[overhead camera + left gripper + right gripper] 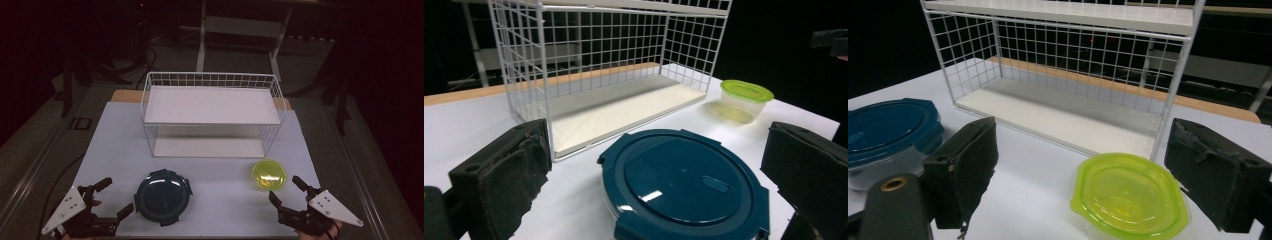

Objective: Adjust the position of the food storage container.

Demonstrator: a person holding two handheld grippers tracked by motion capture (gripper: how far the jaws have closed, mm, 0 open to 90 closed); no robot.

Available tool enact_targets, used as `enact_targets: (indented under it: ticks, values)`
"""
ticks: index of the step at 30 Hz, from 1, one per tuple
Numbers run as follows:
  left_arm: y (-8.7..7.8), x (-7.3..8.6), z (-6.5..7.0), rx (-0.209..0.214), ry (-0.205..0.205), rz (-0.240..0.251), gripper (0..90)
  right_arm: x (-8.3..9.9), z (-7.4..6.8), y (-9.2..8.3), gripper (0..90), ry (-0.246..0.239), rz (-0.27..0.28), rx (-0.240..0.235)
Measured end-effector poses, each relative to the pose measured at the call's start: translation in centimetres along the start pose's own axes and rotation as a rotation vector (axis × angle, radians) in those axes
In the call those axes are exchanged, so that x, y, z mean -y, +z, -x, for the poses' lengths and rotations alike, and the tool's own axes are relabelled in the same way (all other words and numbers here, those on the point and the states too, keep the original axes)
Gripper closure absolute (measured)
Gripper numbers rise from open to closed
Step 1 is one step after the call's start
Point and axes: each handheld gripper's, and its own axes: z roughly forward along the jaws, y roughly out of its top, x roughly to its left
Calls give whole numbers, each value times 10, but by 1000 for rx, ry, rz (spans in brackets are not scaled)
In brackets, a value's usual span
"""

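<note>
Presently on the table (115, 135), four lots and two tools.

Item one: dark blue round container (163, 196) with clip-on lid, near the front edge, left of centre. It lies just ahead of the left gripper (114, 199), apart from it; in the left gripper view it sits between the two black pads, untouched.

Item two: small clear tub with a lime-green lid (269, 175), front right, just before the rack's right corner. It lies just beyond the right gripper (283, 189), not touching it.

Item three: white wire rack (212, 114), two tiers, each with a white shelf board, standing at the middle of the table behind both containers.

Left gripper: jaws spread wide, holding nothing, at the front left corner.

Right gripper: jaws spread wide, holding nothing, at the front right corner.
</note>
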Motion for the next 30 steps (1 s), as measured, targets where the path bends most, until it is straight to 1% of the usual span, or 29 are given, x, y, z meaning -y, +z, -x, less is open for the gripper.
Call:
enact_targets:
  ticks: [5, 7, 9, 11, 12, 13, 14, 16, 17, 18, 19, 20, 21, 22, 23, 24, 25, 26, 27, 28, 29, 30]
  values:
    - [-1, -3, 5, 20, 15, 1, 0, -4, -5, -2, 135, -2, 4, -9]
    - [-2, -5, 6, 33, 14, 8, 0, -7, -6, -2, 136, -11, 4, -5]
    - [-3, -8, 7, 57, 10, 16, 0, -13, -8, -4, 138, -14, 13, -8]
    - [-4, -10, 8, 59, 14, 20, 0, -16, -9, -4, 138, -17, 14, -13]
    - [-5, -12, 8, 54, 15, 21, 0, -19, -9, -4, 137, -24, 12, -17]
    - [-5, -13, 7, 54, 8, 21, 0, -21, -10, -4, 137, -31, 14, -18]
    - [-6, -15, 5, 66, 3, 24, 0, -27, -9, -6, 133, -29, 26, -27]
    - [-8, -21, 4, 61, -2, 17, 0, -30, -9, -7, 132, -25, 33, -28]
    - [-9, -25, 2, 63, 11, 10, 0, -33, -8, -8, 131, -23, 38, -28]
    - [-11, -30, 0, 44, 34, -2, 7, -37, -7, -9, 131, -27, 51, -18]
    - [-11, -30, 0, 44, 34, -2, 48, -37, -7, -9, 131, -27, 51, -18]
    - [-13, -31, -2, 41, 34, -5, 48, -39, -6, -10, 131, -37, 53, -11]
    - [-14, -31, -4, 44, 24, -9, 89, -41, -6, -10, 131, -36, 57, -7]
    - [-14, -30, -10, 46, 5, -23, 155, -43, -4, -9, 131, -26, 58, -10]
    - [-14, -30, -10, 46, 5, -23, 194, -43, -4, -9, 131, -26, 58, -10]
    - [-14, -28, -14, 44, -3, -52, 256, -43, -2, -8, 131, -13, 55, -13]
    - [-14, -28, -14, 44, -3, -52, 318, -43, -2, -8, 131, -13, 55, -13]
    - [-13, -26, -15, 36, -7, -63, 359, -41, -1, -6, 132, -3, 51, -12]
    - [-13, -23, -16, 40, -5, -72, 359, -41, -1, -6, 132, -3, 51, -12]
    - [-11, -21, -16, 33, -6, -96, 456, -38, -1, -3, 132, 2, 45, -15]
    - [-10, -17, -16, 29, -1, -109, 456, -38, -1, -3, 132, 2, 45, -15]
    - [-8, -10, -16, 30, -12, -147, 541, -35, -1, 0, 132, 6, 35, -20]
